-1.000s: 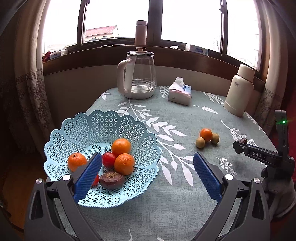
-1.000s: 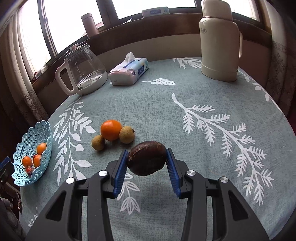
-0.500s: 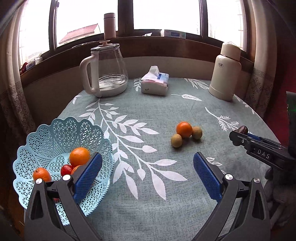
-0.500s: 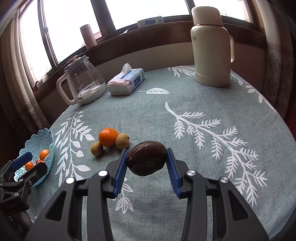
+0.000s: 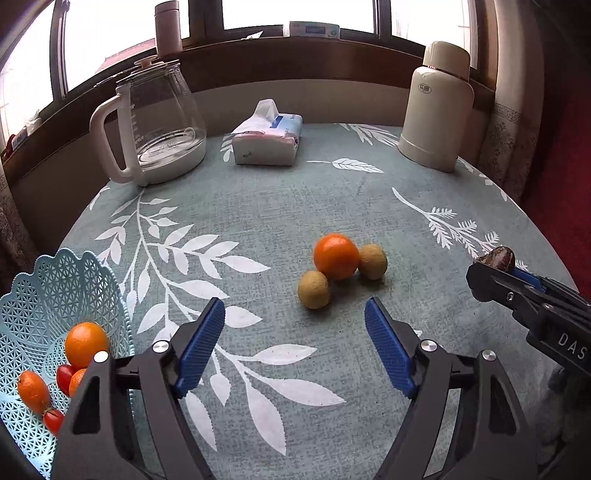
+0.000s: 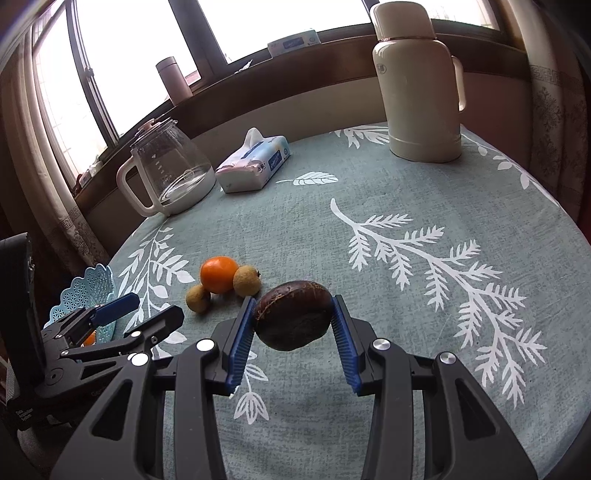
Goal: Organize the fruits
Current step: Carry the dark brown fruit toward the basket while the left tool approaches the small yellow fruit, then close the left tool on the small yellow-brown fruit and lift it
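My right gripper [image 6: 293, 332] is shut on a dark brown round fruit [image 6: 293, 319], held above the tablecloth; the same fruit [image 5: 496, 256] shows at the right edge of the left wrist view. On the cloth lie an orange [image 5: 335, 256] and two small tan fruits [image 5: 313, 289] [image 5: 373, 261], touching each other. My left gripper [image 5: 295, 332] is open, just short of this cluster, nothing between its pads. A light blue lattice basket [image 5: 55, 291] at the lower left holds oranges [image 5: 85, 343] and small red tomatoes [image 5: 63, 378].
A glass kettle [image 5: 155, 122], a tissue pack [image 5: 267, 138] and a cream thermos [image 5: 437, 110] stand along the far side of the round table. A wooden windowsill with a pink tumbler [image 5: 168, 27] runs behind. Curtains hang at both sides.
My left gripper has swung right from over the basket toward the loose fruit cluster, which now lies just ahead of its open pads. The right gripper still holds the brown fruit and has shifted slightly.
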